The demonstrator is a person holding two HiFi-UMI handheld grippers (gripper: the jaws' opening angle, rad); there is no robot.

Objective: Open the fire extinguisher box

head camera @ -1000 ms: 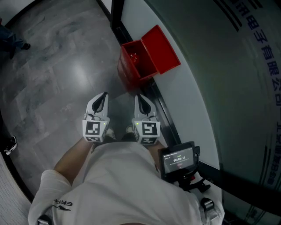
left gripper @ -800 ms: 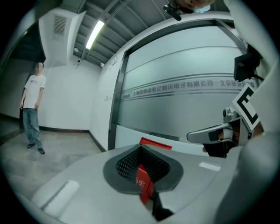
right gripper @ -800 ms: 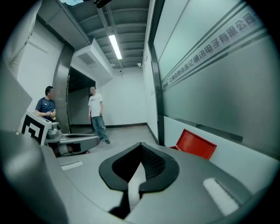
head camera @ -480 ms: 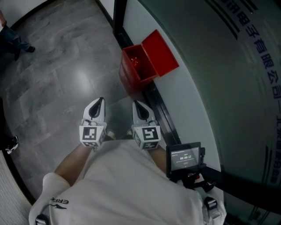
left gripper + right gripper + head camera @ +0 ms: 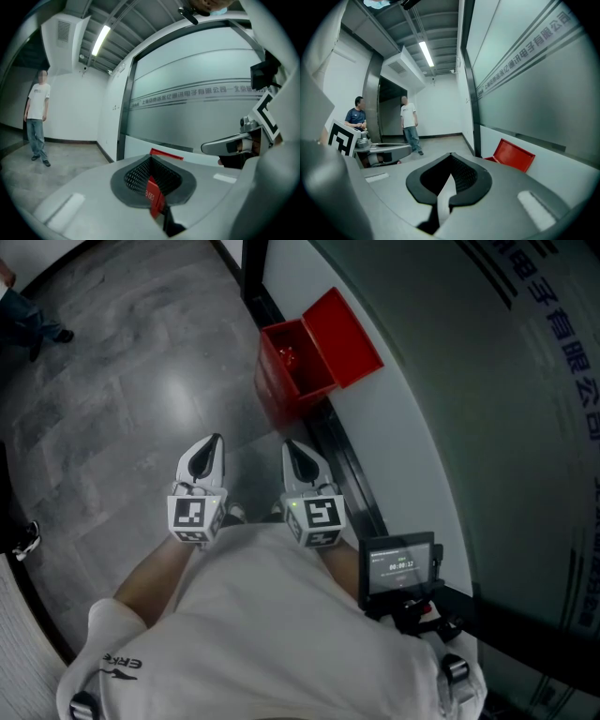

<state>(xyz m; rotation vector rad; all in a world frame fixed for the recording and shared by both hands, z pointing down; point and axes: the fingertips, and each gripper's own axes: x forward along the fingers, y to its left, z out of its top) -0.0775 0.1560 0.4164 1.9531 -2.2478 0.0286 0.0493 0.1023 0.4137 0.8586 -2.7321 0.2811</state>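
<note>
- Two grippers are held side by side just in front of the person's white shirt (image 5: 281,634), a narrow strip of floor showing between them.
- Left gripper (image 5: 214,444): its own view shows the jaws closed tip to tip with nothing gripped (image 5: 151,159); the red seen through the slit lies beyond them.
- Right gripper (image 5: 292,451): jaws likewise shut and empty (image 5: 451,157), pointing along the wall.
- Ahead of both, well apart from the tips, the fire extinguisher box (image 5: 279,385) stands on the floor against the wall base, its lid (image 5: 345,329) already swung up and leaning back on the wall. The right gripper view shows the lid to the right of the jaws (image 5: 513,155).
- Right edge: a frosted glass wall (image 5: 459,399) above a white lower band (image 5: 394,456), with a black track (image 5: 345,474) at floor level running from beside the right gripper to the box.
- Left and ahead: broad grey tiled floor (image 5: 122,409), with nothing standing between the grippers and the box.
- A small screen device (image 5: 401,566) sits at the person's right side, next to the wall.
- Bystanders stand well off: one by the far white wall (image 5: 36,119), another near a doorway (image 5: 410,124), and a third in a dark top (image 5: 355,117) farther left.
- A shoe (image 5: 28,538) shows at the left edge of the head view.
</note>
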